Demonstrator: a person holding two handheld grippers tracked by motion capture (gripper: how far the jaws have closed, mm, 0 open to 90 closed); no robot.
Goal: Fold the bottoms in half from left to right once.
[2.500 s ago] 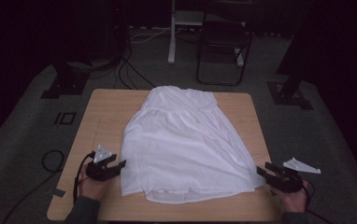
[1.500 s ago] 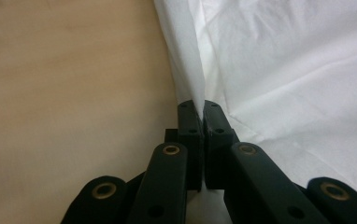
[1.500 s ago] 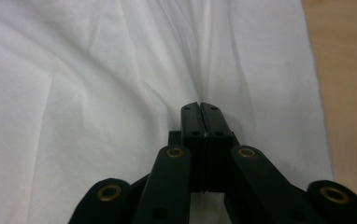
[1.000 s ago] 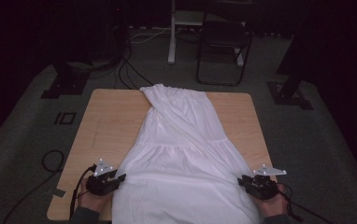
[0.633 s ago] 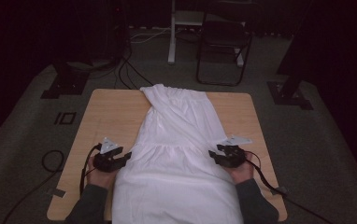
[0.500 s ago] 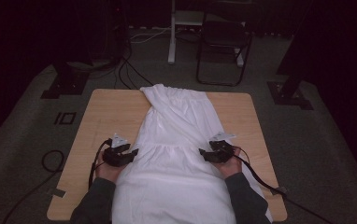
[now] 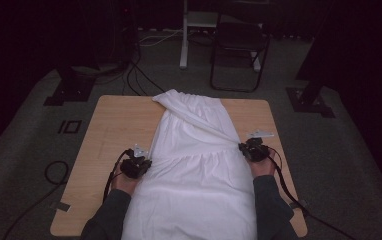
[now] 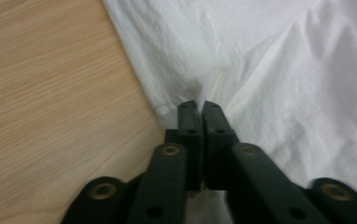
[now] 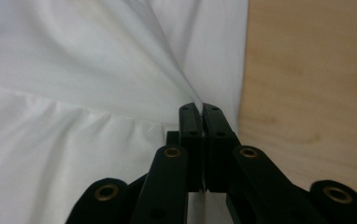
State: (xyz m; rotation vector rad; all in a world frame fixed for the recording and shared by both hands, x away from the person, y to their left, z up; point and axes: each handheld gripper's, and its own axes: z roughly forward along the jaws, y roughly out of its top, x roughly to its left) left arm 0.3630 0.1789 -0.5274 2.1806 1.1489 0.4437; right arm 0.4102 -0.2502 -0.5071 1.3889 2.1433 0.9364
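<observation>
Both tools pinched the white garment's side edges.

High view: garment point(image 7: 196, 165) lay lengthwise on the tabletop point(image 7: 119, 130), left tool point(image 7: 138, 165) and right tool point(image 7: 251, 150) at its sides. Left gripper view: jaws had just closed, clamping the cloth edge point(image 8: 176, 93). Right gripper view: likewise clamped.

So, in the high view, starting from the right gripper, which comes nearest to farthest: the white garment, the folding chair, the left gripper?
From the right gripper:
1. Garment, pinched in it at the garment's right edge.
2. Left gripper, across the garment.
3. Chair, on the floor beyond the table.
</observation>
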